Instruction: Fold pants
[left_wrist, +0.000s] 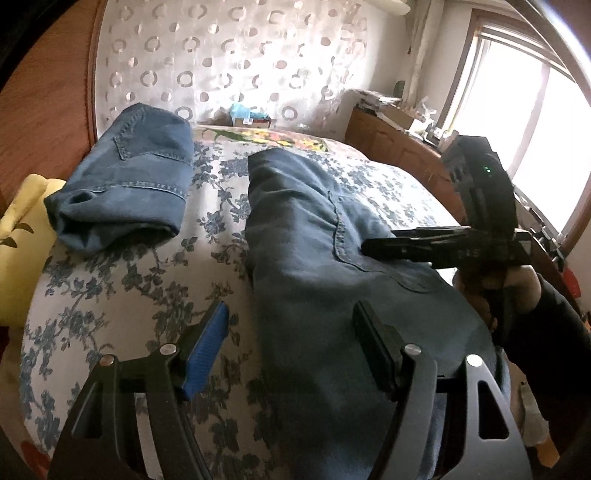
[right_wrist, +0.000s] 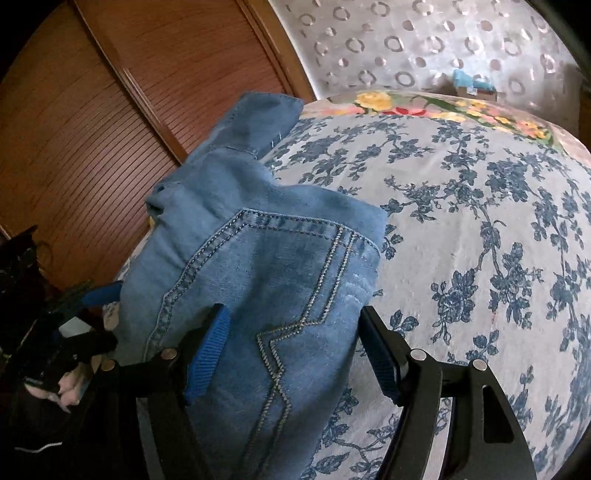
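Observation:
A pair of blue jeans (left_wrist: 314, 240) lies lengthwise across the floral bedcover (left_wrist: 129, 295). My left gripper (left_wrist: 291, 332) is open low in the left wrist view, its blue pad over the cover and its other finger over the jeans' near part. The right gripper (left_wrist: 373, 247), held in a hand, reaches in from the right just above the denim. In the right wrist view my right gripper (right_wrist: 295, 350) is open, one finger on each side of the jeans' stitched back pocket (right_wrist: 277, 277), and no pad is seen pressing the cloth. The left gripper (right_wrist: 92, 299) shows at the left edge.
A second pair of jeans (left_wrist: 125, 184), folded, rests at the far left of the bed beside a yellow cushion (left_wrist: 22, 240). A wooden wardrobe (right_wrist: 92, 129) flanks the bed. A ring-patterned headboard wall (left_wrist: 221, 66), a cluttered dresser (left_wrist: 399, 136) and a bright window (left_wrist: 535, 129) stand beyond.

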